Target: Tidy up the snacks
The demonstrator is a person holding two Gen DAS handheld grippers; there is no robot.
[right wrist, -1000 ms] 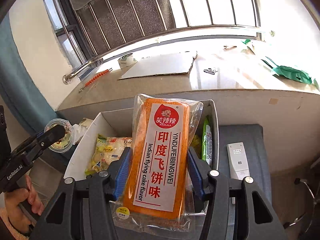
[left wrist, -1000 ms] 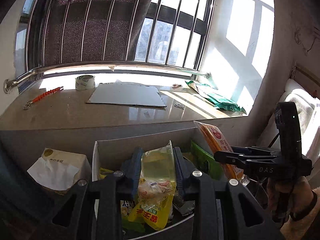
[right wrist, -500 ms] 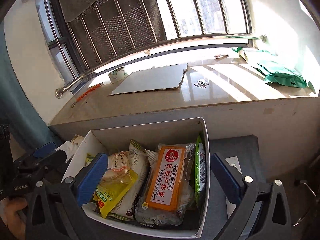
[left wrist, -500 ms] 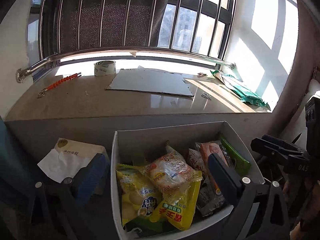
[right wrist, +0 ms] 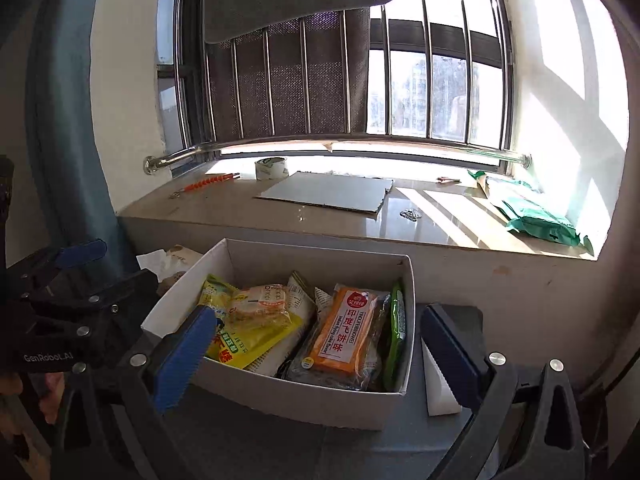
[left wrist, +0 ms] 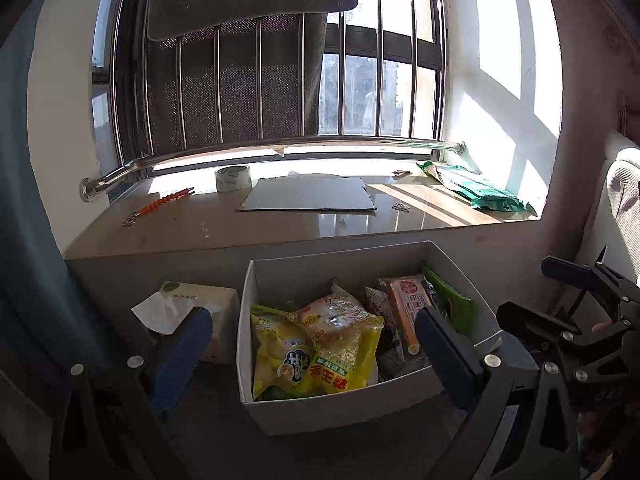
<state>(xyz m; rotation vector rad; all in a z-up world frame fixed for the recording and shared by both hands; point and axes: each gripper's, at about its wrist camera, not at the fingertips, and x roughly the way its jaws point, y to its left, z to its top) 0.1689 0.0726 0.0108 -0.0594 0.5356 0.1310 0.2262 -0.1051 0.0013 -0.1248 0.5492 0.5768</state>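
A white cardboard box (left wrist: 320, 408) (right wrist: 300, 396) stands on a grey surface below the windowsill. Several snack packs lie in it: a yellow bag (left wrist: 340, 368) (right wrist: 248, 340) on the left, an orange flatbread pack (left wrist: 404, 308) (right wrist: 344, 336) right of the middle, and a green pack (left wrist: 452, 304) (right wrist: 396, 332) against the right wall. My left gripper (left wrist: 312, 316) hangs open in front of the box with nothing between its blue pads. My right gripper (right wrist: 318, 312) is open too, wide apart before the box's front wall, and holds nothing.
A tissue box (left wrist: 192, 300) sits left of the white box, and a white device (right wrist: 436, 384) lies to its right. The stone windowsill (left wrist: 280, 228) carries a tape roll (left wrist: 233, 179), a cardboard sheet (left wrist: 308, 200), an orange tool (left wrist: 164, 202) and a green bag (left wrist: 480, 192).
The left gripper let go of the yellow bag and the right one let go of the orange pack. Both packs now lie in the box. Both grippers opened wide and drew back.
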